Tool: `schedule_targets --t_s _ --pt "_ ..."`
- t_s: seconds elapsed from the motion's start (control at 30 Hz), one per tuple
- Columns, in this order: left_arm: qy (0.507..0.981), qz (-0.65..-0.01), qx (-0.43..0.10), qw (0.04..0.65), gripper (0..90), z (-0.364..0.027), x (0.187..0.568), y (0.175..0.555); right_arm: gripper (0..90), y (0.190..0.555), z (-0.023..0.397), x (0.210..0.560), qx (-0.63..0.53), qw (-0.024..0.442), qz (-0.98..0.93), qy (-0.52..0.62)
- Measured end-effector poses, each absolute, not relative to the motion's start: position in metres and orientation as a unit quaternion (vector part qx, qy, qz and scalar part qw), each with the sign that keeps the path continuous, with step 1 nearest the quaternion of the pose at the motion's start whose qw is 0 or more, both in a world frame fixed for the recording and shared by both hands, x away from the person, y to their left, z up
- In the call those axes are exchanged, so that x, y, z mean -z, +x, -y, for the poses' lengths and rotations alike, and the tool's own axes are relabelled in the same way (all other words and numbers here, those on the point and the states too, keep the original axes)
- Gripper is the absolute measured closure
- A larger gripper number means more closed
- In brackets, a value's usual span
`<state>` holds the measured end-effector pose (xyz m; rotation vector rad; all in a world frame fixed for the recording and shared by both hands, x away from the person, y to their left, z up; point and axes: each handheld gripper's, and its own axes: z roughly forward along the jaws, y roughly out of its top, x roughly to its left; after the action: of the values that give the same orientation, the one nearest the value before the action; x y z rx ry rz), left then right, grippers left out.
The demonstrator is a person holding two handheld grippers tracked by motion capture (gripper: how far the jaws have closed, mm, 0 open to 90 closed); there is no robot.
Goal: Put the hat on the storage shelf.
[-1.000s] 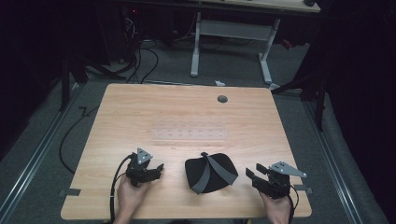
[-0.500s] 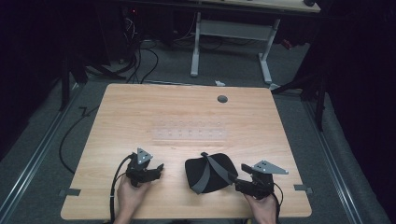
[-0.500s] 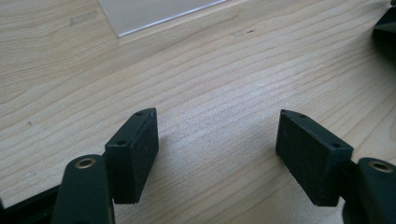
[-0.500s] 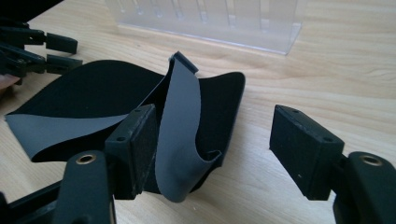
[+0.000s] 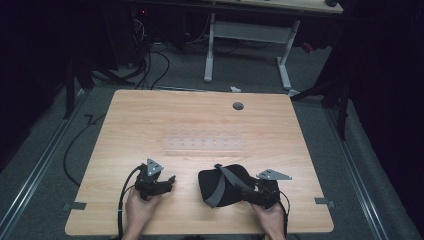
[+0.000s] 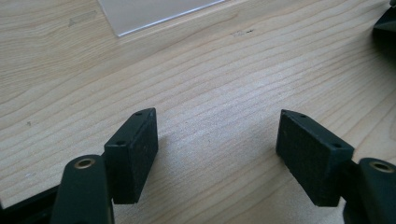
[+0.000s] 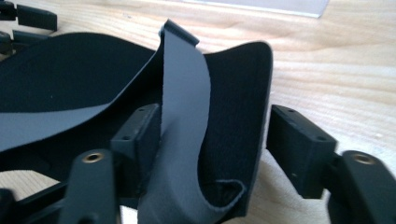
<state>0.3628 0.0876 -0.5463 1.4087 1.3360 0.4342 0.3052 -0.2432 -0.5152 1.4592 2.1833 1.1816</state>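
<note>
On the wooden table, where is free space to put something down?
The table is bare along its far half, between the clear plastic sheet and the round cable hole, and at both far corners. The near edge is crowded: left gripper, black strapped brace, right gripper.

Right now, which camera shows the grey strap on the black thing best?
The right gripper view: the grey strap curls up close between that gripper's open jaws. The high view shows the strap small, crossing the black pad. The left gripper view catches just the pad's corner.
</note>
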Motion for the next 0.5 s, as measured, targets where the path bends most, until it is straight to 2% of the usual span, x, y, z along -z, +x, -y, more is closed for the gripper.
schedule_targets --t_s 0.23,0.5 --pt "0.594 -0.563 -0.183 0.544 30.0 -0.0876 0.5464 0.3627 49.2 0.3011 0.243 0.5231 -0.416 0.12 -0.751 0.499" --pt "0.594 -0.563 -0.183 0.544 29.9 -0.0876 0.5464 0.3626 66.9 0.3006 0.243 0.5244 -0.433 0.096 -0.754 0.485"
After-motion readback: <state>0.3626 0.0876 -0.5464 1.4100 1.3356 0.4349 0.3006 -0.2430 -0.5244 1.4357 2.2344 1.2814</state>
